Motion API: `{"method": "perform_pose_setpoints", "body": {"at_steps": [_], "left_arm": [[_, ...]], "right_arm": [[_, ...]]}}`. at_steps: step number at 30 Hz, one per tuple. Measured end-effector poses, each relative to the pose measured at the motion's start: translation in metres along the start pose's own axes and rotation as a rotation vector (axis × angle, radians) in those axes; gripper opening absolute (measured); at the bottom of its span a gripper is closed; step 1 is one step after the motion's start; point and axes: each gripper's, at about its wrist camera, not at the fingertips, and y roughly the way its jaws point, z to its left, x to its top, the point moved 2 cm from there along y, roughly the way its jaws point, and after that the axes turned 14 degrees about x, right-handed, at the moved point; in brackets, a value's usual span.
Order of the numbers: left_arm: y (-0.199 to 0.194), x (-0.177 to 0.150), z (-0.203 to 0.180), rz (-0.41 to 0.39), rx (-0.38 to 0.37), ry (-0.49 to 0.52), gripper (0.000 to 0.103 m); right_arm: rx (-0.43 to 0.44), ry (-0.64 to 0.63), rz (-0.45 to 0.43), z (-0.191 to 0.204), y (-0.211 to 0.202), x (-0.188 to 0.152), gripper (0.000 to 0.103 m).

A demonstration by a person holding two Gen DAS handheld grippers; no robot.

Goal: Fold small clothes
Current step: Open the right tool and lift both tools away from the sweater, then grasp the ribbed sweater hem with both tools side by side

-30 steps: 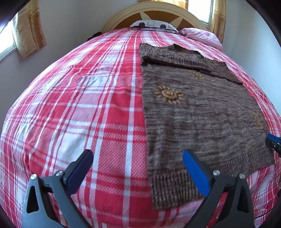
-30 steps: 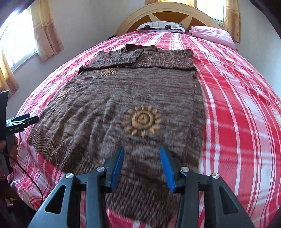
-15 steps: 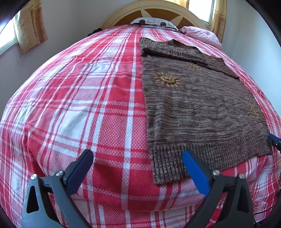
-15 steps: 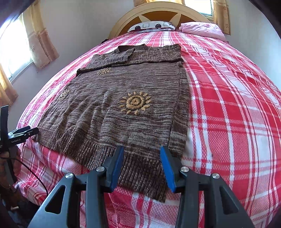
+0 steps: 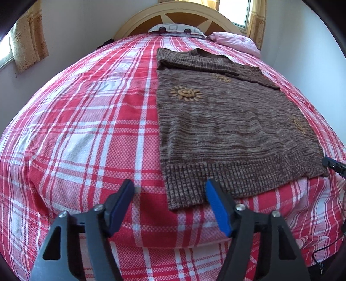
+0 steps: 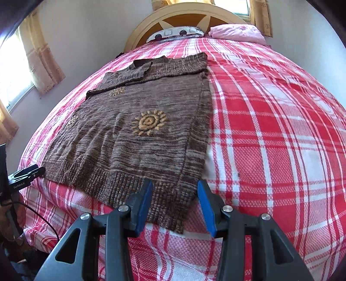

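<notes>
A brown knitted sweater (image 5: 227, 125) with tan sun motifs lies flat on the red plaid bed, sleeves folded across its chest, ribbed hem toward me. My left gripper (image 5: 170, 183) hovers over the hem's left corner. Its jaws are closing, the corner shows between them, and the pads do not press on it. In the right wrist view the sweater (image 6: 129, 134) reaches down to my right gripper (image 6: 175, 183), which stands partly open above the hem's right corner without touching it. Each gripper's tip shows at the edge of the other's view.
The plaid bedspread (image 5: 86, 140) drops away at the near edge below the hem. A round wooden headboard (image 5: 183, 19), a patterned pillow (image 5: 177, 29) and a pink pillow (image 5: 235, 41) are at the far end. Curtained windows flank the bed. A hand and cable (image 6: 32, 214) are at lower left.
Both grippers have drawn back toward the foot of the bed, so the hem corners now lie between their fingers. The left jaws have narrowed; the right jaws kept their gap.
</notes>
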Motion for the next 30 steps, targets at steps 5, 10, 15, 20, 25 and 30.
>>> {"method": "perform_pose_setpoints", "body": {"at_steps": [5,10,15,20,25,30], "left_arm": [[0.000,-0.001,-0.004,-0.031,-0.003,0.011,0.068],[0.003,0.001,0.005,-0.028,-0.067,-0.043,0.070],[0.005,0.002,0.008,-0.023,-0.103,-0.053,0.068],[0.001,0.002,0.005,-0.012,-0.144,-0.061,0.067],[-0.001,-0.003,-0.003,-0.040,-0.111,-0.011,0.048],[-0.003,-0.001,0.007,-0.035,-0.195,-0.053,0.010]], "right_arm": [[0.032,0.014,0.011,0.001,-0.002,-0.006,0.045],[0.064,0.013,0.010,0.008,0.002,-0.011,0.045],[0.041,0.060,-0.023,0.002,0.000,-0.012,0.028],[0.064,0.066,-0.021,0.003,0.000,-0.012,0.027],[0.085,0.061,-0.022,0.007,0.002,-0.014,0.024],[0.145,0.130,-0.047,-0.005,-0.002,-0.013,0.007]]}}
